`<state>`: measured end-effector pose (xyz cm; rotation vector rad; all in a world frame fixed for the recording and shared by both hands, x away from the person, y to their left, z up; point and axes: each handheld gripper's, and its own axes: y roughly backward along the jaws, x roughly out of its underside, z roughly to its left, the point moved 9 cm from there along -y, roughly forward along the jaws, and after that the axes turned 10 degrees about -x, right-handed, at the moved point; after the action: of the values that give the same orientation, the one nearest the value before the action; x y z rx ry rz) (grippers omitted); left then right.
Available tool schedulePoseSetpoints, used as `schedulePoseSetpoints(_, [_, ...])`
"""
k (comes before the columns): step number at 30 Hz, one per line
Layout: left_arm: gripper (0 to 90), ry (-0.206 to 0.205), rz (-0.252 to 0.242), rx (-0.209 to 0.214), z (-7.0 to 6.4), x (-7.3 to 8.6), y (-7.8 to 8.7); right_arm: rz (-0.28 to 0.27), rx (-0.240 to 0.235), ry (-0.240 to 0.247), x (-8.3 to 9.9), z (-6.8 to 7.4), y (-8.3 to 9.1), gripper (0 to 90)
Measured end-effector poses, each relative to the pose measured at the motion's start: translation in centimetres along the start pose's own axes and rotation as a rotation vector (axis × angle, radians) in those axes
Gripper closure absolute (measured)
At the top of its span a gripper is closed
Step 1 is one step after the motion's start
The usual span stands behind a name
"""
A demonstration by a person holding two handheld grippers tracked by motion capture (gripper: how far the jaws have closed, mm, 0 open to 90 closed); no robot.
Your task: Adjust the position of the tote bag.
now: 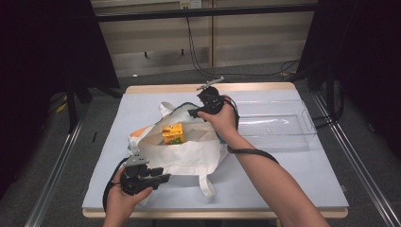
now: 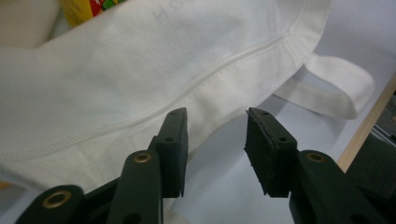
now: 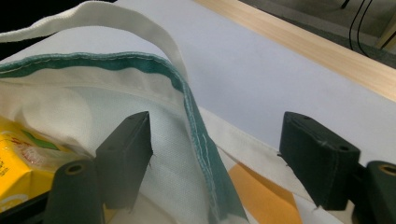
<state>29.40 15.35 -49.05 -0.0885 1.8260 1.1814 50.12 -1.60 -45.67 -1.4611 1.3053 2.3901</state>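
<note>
High view: bag [image 1: 189,151] between both tongs.

Open right gripper [image 3: 215,158] astride green-trimmed tote bag rim [image 3: 196,116], yellow carton [image 3: 18,158] inside.

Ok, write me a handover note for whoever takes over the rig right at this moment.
Left tool: open, at the near edge of the white bag, gripping nothing.
Right tool: open, jaws either side of the bag's green-trimmed far rim, not closed on it.
Yellow box sits inside the open bag. Clear tray lies to the right, nothing seen in it.
Done: both tools are at the bag.
Left: probably grip the rim, then deal with the box.
</note>
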Motion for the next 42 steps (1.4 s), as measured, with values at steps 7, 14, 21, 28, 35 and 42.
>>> schedulePoseSetpoints(7, [47.8,0.011,0.003,-0.005,0.1,-0.6,0.3,0.009,-0.017,0.034,-0.1,0.8,1.2,17.9])
schedulePoseSetpoints(14, [44.7,0.005,0.003,-0.019,0.4,-1.1,0.3,0.016,-0.030,0.050,-0.1,1.2,1.3,10.8])
schedulePoseSetpoints(21, [44.3,-0.005,0.003,-0.021,0.3,-1.4,0.0,0.025,-0.066,0.038,-0.3,1.2,1.2,7.3])
schedulePoseSetpoints(28, [44.2,-0.014,0.001,-0.027,0.2,-1.7,-0.1,0.018,-0.081,0.029,-0.7,1.4,1.9,6.4])
schedulePoseSetpoints(35, [44.2,-0.022,0.006,-0.029,0.1,-1.8,-0.1,-0.018,-0.087,0.045,-1.4,1.6,3.2,6.7])
schedulePoseSetpoints(42, [44.3,-0.027,0.011,-0.031,0.1,-1.9,-0.2,-0.020,-0.092,0.040,-2.2,1.7,3.6,7.1])
